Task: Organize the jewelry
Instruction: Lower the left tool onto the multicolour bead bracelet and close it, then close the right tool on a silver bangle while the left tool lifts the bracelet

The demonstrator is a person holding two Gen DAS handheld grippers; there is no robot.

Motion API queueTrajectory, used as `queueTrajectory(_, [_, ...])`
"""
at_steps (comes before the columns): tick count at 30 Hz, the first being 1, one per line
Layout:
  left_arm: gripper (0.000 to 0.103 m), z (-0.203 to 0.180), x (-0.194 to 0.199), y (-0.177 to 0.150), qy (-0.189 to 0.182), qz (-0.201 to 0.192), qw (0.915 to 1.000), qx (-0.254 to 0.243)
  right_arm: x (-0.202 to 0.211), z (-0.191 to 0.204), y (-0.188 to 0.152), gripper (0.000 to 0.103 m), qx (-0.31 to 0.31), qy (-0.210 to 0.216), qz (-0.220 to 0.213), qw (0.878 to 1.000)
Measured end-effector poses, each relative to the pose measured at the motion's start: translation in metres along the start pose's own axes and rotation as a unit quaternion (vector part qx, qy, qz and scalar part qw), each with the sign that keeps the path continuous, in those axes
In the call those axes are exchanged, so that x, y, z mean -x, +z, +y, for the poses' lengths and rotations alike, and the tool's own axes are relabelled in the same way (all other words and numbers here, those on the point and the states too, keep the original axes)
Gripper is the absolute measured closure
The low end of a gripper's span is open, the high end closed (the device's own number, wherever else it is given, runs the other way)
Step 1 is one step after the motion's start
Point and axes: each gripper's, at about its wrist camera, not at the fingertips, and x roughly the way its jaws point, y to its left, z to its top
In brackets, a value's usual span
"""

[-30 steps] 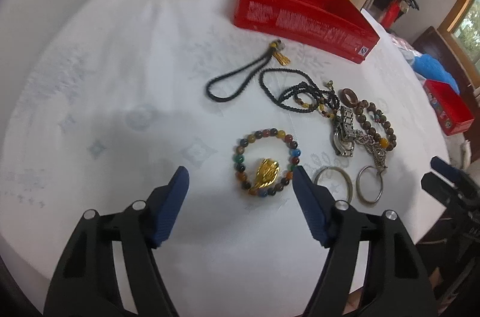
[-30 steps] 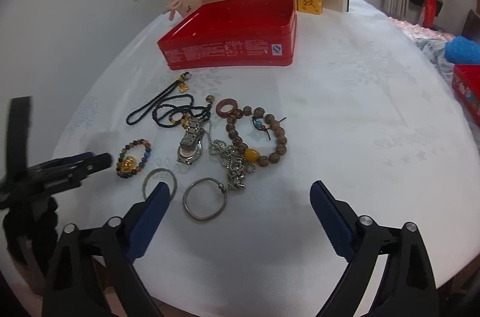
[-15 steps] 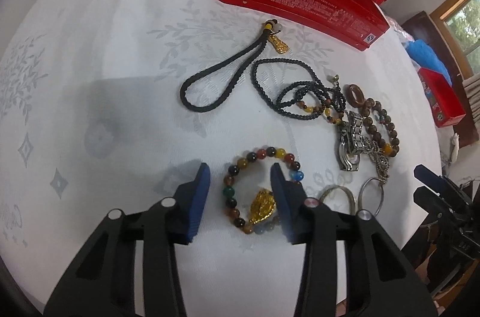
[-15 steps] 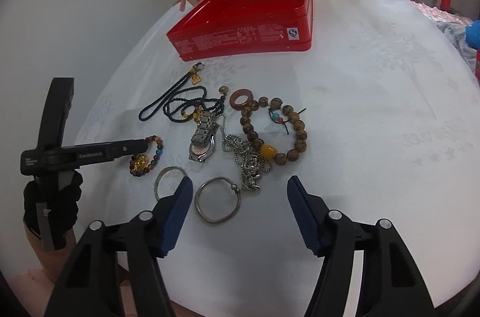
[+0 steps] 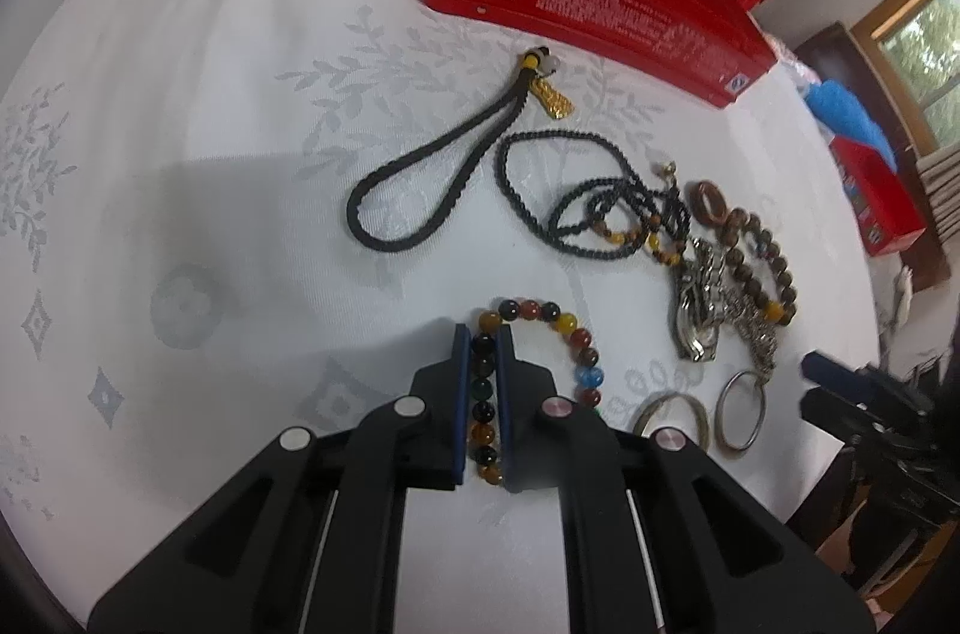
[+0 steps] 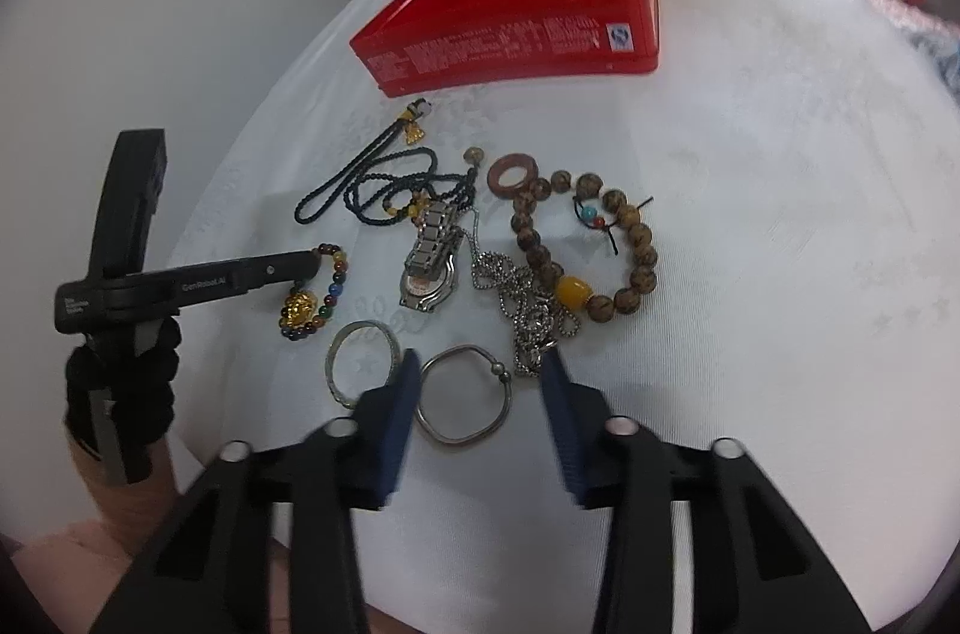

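I had the left gripper [image 5: 482, 397] closed down on the near-left side of the multicoloured bead bracelet [image 5: 543, 352], low in the centre of the left wrist view; its jaws had just been closing and the beads sat pinched between the blue pads, the rest of the loop still lying on the counter [image 5: 180, 153]. The right gripper [image 6: 480, 394] stood partly open at the bottom centre of its own view. Its jaws had just been closing too, straddling the silver bangle [image 6: 465, 397], but the pads did not appear to press on it, so I judged nothing held there yet.

As for progress, I judged the job barely begun. The red tin [image 6: 516, 9], at the top centre of the right wrist view, had its lid on, and nothing had visibly gone anywhere. Everything lay loose in the middle of the frame: the black cord with gold charm [image 6: 360, 166], the black bead necklace [image 6: 408, 196], the watch [image 6: 432, 262], the chain [image 6: 522, 310], the brown wooden bracelet [image 6: 600, 250], the reddish ring [image 6: 513, 175] and a second silver bangle [image 6: 360, 364]. All of that remained to be sorted.
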Motion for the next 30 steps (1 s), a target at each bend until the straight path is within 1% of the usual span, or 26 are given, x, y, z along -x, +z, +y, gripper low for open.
queueTrajectory(1, [0.097,0.001,0.001,0.000,-0.006,-0.001,1.0000,0.003,0.000,-0.003,0.000,0.069,-0.004,0.001,0.001,1.000])
queueTrajectory(3, [0.097,0.002,0.003,0.000,-0.017,-0.005,0.9998,0.006,0.001,-0.006,0.002,0.074,-0.009,0.007,0.004,1.000])
queueTrajectory(7, [0.097,-0.004,0.017,-0.002,-0.037,-0.023,0.9990,0.000,0.002,-0.004,0.004,0.076,0.002,0.028,0.018,0.999])
queueTrajectory(9, [0.097,-0.011,0.029,-0.003,-0.051,-0.036,0.9980,-0.009,-0.001,-0.001,0.005,0.079,0.012,0.029,0.030,0.999])
queueTrajectory(12, [0.097,-0.023,0.045,-0.007,-0.068,-0.055,0.9960,-0.022,-0.006,0.003,0.002,0.079,0.029,0.021,0.049,0.998])
queueTrajectory(15, [0.097,-0.035,0.060,-0.012,-0.084,-0.070,0.9933,-0.036,-0.008,0.006,-0.002,0.079,0.040,0.009,0.058,0.997])
queueTrajectory(18, [0.097,-0.043,0.072,-0.018,-0.091,-0.086,0.9910,-0.049,-0.006,0.009,-0.004,0.079,0.046,0.011,0.058,0.997])
queueTrajectory(22, [0.097,-0.047,0.088,-0.025,-0.099,-0.102,0.9881,-0.058,-0.005,0.028,-0.007,0.079,0.072,0.043,0.065,0.994])
queueTrajectory(26, [0.097,-0.046,0.099,-0.030,-0.105,-0.111,0.9865,-0.060,-0.015,0.052,-0.007,0.078,0.107,0.057,0.083,0.989])
queueTrajectory(30, [0.097,-0.041,0.101,-0.033,-0.101,-0.115,0.9867,-0.054,-0.029,0.072,-0.005,0.077,0.144,0.053,0.098,0.983])
